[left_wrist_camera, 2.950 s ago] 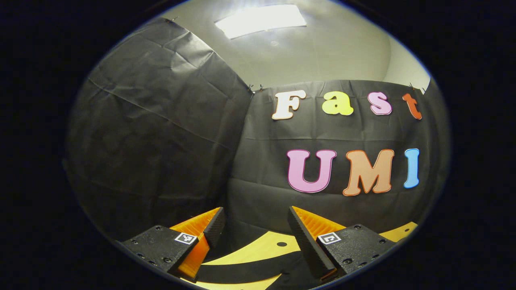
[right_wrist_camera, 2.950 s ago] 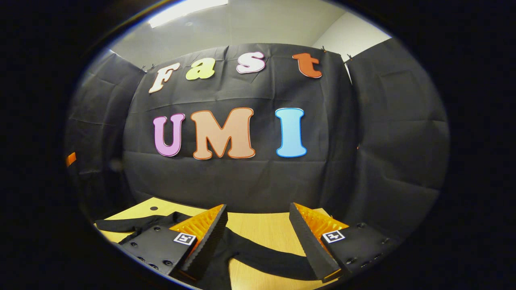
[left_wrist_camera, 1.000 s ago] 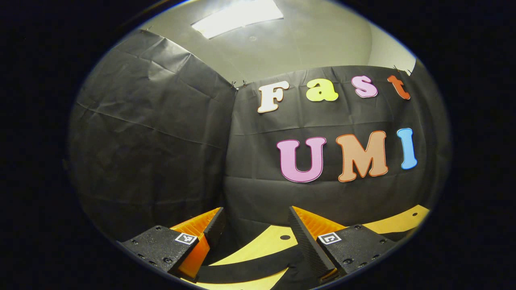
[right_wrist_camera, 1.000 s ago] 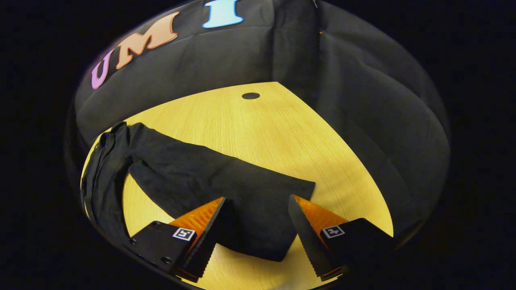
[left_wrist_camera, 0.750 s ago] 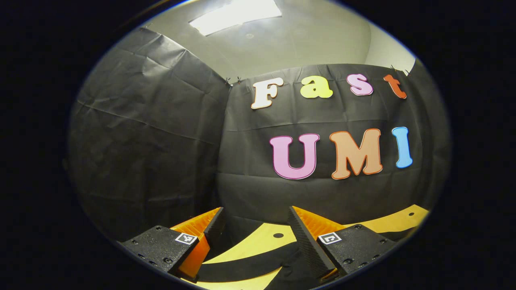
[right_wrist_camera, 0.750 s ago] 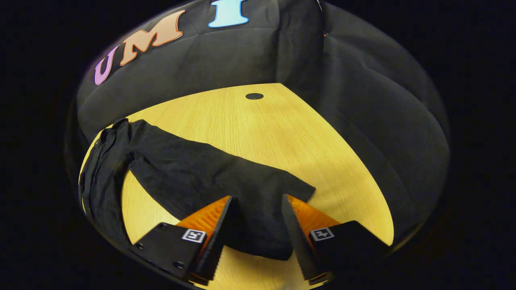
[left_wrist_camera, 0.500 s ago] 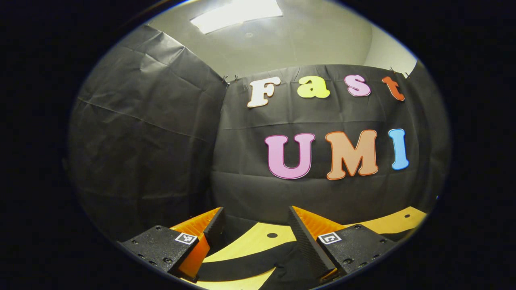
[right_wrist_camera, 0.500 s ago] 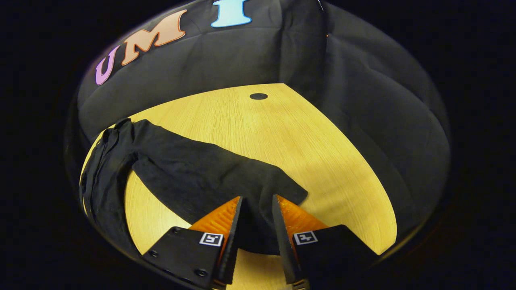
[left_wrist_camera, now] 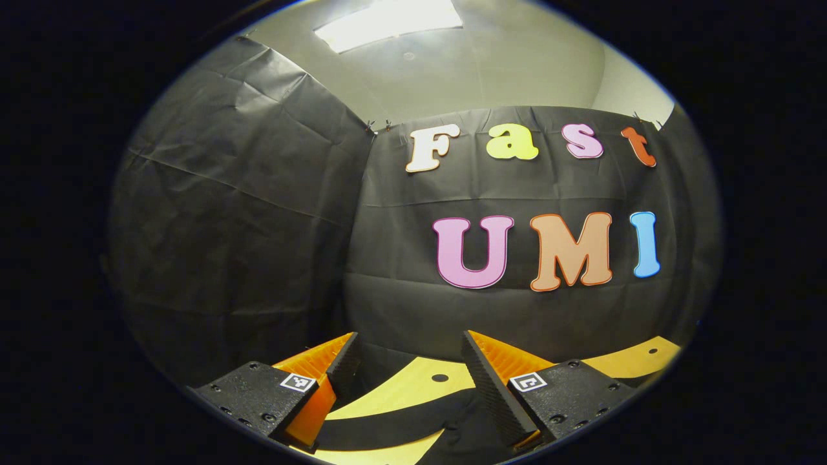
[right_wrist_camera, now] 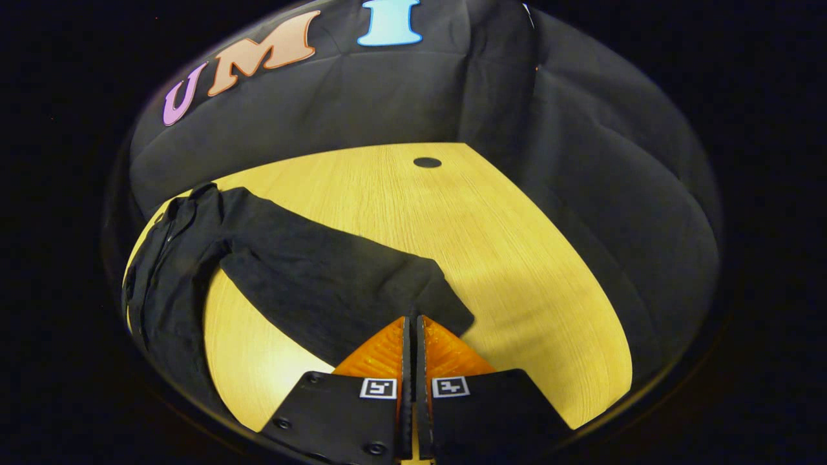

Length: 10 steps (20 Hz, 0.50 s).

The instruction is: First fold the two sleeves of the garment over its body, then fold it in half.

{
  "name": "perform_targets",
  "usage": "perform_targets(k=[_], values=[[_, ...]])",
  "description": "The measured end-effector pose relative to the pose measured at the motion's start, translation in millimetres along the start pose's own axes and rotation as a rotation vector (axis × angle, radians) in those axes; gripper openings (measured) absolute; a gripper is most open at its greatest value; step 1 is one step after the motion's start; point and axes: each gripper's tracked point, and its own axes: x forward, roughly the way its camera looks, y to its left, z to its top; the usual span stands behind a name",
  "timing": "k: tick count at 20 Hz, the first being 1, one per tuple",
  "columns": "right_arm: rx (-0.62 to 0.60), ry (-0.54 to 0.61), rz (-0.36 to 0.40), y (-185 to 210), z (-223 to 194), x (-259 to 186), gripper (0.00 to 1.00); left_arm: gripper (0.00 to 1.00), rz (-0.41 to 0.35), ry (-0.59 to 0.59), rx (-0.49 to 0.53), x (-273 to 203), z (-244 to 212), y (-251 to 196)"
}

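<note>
Wooden table point(right_wrist_camera: 491, 232), pale grain, rounded front edge, small dark round hole point(right_wrist_camera: 427, 162) near far side. Black cloth wall point(right_wrist_camera: 387, 90) behind, creased, hung by clips.

Black garment point(right_wrist_camera: 303, 278) flat on table, matte soft knit, body bunched toward left edge, one long sleeve point(right_wrist_camera: 362, 284) stretched out across bare wood toward right gripper. Sleeve laid out straight, so likely ready for first fold over body. In left gripper view, dark band of cloth point(left_wrist_camera: 387, 429) across table point(left_wrist_camera: 633, 358) under fingers, probably other sleeve.

Right gripper point(right_wrist_camera: 409, 336) pinched tight on sleeve cuff, ribbed fingers nearly meeting, thin cloth edge between; cuff slightly puckered at grip. Judged: grasp made at sleeve end for carrying it over body.

Left gripper point(left_wrist_camera: 406, 365) wide apart, holding nothing, hovering level above cloth, aimed at wall — looks parked, waiting its turn. Serrated inner faces, wedge-shaped fingers.
</note>
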Motion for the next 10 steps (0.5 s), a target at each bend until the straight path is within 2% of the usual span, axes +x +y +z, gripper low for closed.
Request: perform_targets(k=[1,6,9,10], values=[[0.005,-0.027,0.010,7,11,-5,0.04,0.93,0.004,0.000,-0.001,-2,-1,2],[-0.041,-0.127,0.054,53,80,-29,0.06,0.92,0.022,0.023,-0.043,-4,-15,14],[-0.099,-0.204,0.121,120,138,-44,0.03,0.92,0.043,0.052,-0.073,-6,-29,28],[-0.122,-0.227,0.156,150,154,-49,0.05,0.92,0.051,0.060,-0.080,-7,-34,35]])
